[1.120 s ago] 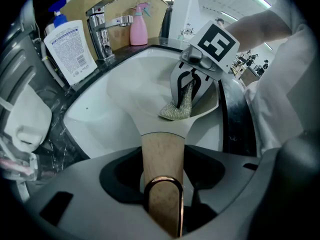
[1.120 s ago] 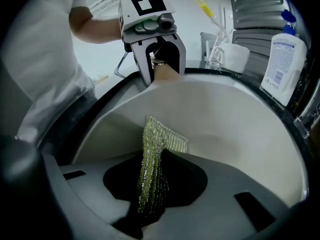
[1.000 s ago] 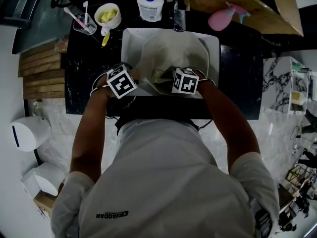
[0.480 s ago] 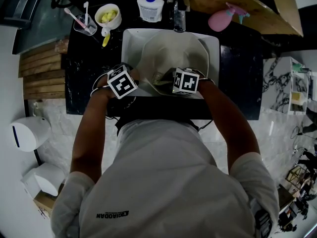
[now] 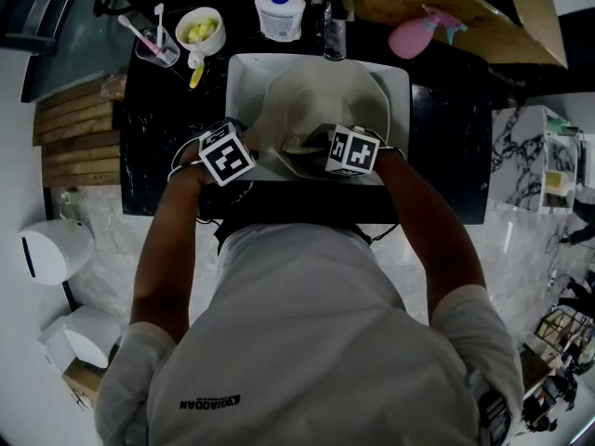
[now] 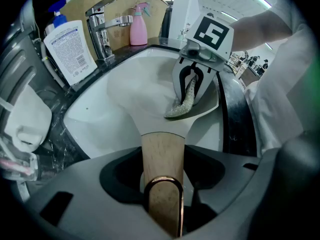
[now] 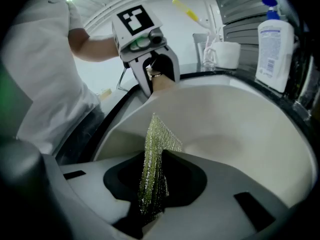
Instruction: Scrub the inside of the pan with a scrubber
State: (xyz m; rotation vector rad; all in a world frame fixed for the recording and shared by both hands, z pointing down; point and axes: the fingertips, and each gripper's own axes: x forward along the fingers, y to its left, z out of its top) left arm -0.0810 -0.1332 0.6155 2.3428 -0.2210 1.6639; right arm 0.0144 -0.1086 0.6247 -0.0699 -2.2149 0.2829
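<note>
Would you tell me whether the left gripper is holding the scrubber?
No, the left gripper grips the wooden pan handle, while the scrubber sits in the right gripper.

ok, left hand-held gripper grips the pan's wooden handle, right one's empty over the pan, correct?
Not empty: the right gripper view shows the right hand-held gripper shut on the scrubber, over the pan. The left hand-held gripper does grip the wooden handle.

White shirt [image 5: 307, 342]; left gripper [image 7: 159, 76] and right gripper [image 6: 191, 86] grey, with marker cubes [image 5: 228, 153].
</note>
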